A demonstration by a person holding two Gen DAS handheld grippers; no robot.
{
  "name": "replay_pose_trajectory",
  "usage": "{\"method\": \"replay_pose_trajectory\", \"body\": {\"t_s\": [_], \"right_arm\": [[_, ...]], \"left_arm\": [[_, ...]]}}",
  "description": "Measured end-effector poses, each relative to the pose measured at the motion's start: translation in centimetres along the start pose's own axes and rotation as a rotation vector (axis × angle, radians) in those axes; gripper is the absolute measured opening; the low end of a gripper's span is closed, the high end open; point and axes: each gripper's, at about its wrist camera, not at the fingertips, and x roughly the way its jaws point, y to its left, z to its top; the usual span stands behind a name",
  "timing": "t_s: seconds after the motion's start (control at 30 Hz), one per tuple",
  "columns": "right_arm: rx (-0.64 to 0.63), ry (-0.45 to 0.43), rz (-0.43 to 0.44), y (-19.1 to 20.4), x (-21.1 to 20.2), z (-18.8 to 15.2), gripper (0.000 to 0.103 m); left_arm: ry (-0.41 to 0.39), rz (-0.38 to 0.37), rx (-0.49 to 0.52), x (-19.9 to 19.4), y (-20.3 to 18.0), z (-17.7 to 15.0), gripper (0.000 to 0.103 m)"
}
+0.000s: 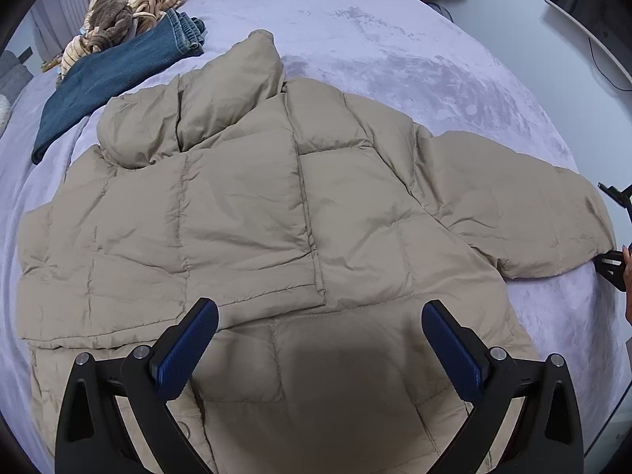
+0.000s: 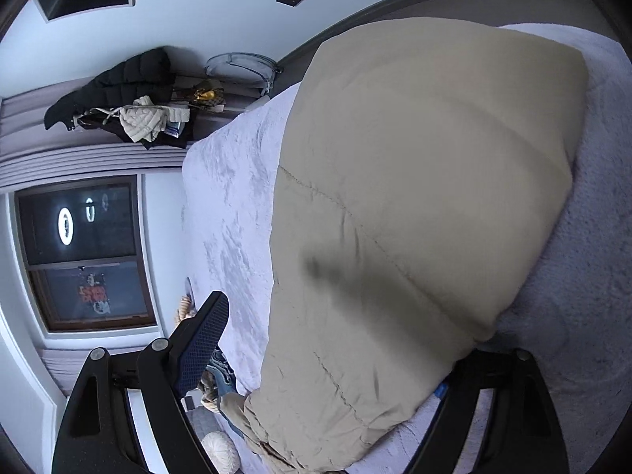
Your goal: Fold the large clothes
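A beige puffer jacket (image 1: 245, 205) lies spread front-up on the lilac bed (image 1: 395, 39), its hood (image 1: 221, 91) toward the far side. My left gripper (image 1: 320, 310) hangs open just over the jacket's near hem, nothing between its blue pads. The jacket's right sleeve (image 1: 525, 213) stretches out to the bed's right edge. There my right gripper (image 1: 612, 227) straddles the cuff. In the right wrist view the sleeve (image 2: 414, 158) lies between the jaws of the right gripper (image 2: 335, 347). One blue pad (image 2: 205, 339) stands clear of the cloth. The sleeve hides most of the other finger.
Folded blue jeans (image 1: 98, 83) and a heap of striped tan clothes (image 1: 130, 8) lie at the bed's far left. A pile with a black jacket (image 2: 118, 83) sits past the bed's far end. A window (image 2: 83, 252) and a wall screen (image 1: 592, 12) border the room.
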Motion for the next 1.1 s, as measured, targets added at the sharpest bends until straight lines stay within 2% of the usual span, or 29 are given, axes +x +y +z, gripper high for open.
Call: {"method": "replay_pose_trajectory", "body": {"t_s": [0.03, 0.1, 0.3, 0.43, 0.6, 0.73, 0.8, 0.93, 1.0, 1.1], "right_arm": [[0.014, 0.019, 0.017, -0.2, 0.2, 0.0, 0.038], [0.022, 0.046, 0.044, 0.0, 0.9, -0.6, 0.007], [-0.209, 0.062, 0.047, 6.4, 1.9, -4.2, 0.006], [-0.448, 0.110, 0.041, 13.1, 3.6, -9.3, 0.006], [-0.766, 0.184, 0.026, 20.8, 7.5, -19.6, 0.006], [-1.034, 0.246, -0.004, 24.3, 10.8, -29.5, 0.006], [-1.162, 0.292, -0.030, 24.8, 12.7, -35.0, 0.006], [-1.303, 0.378, -0.128, 21.6, 16.4, -43.0, 0.006], [-1.327, 0.408, -0.196, 19.2, 18.3, -45.3, 0.006], [-1.328, 0.434, -0.294, 15.3, 20.4, -46.9, 0.006]], "left_arm": [[-0.006, 0.002, -0.006, -0.2, 0.4, 0.0, 0.103], [-0.017, 0.007, -0.016, -0.5, 1.3, 0.2, 0.103], [-0.061, 0.037, -0.046, -1.8, 5.5, 0.1, 0.103], [-0.080, 0.061, -0.085, -2.3, 9.5, -0.2, 0.103], [-0.085, 0.070, -0.149, -2.8, 14.6, -1.1, 0.103], [-0.094, 0.095, -0.186, -3.3, 18.8, -2.0, 0.103], [-0.099, 0.109, -0.203, -3.5, 20.7, -2.5, 0.103], [-0.087, 0.124, -0.244, -3.0, 23.8, -3.5, 0.103], [-0.079, 0.126, -0.262, -2.5, 25.0, -3.9, 0.103], [-0.077, 0.124, -0.272, -1.8, 26.1, -4.4, 0.103]]}}
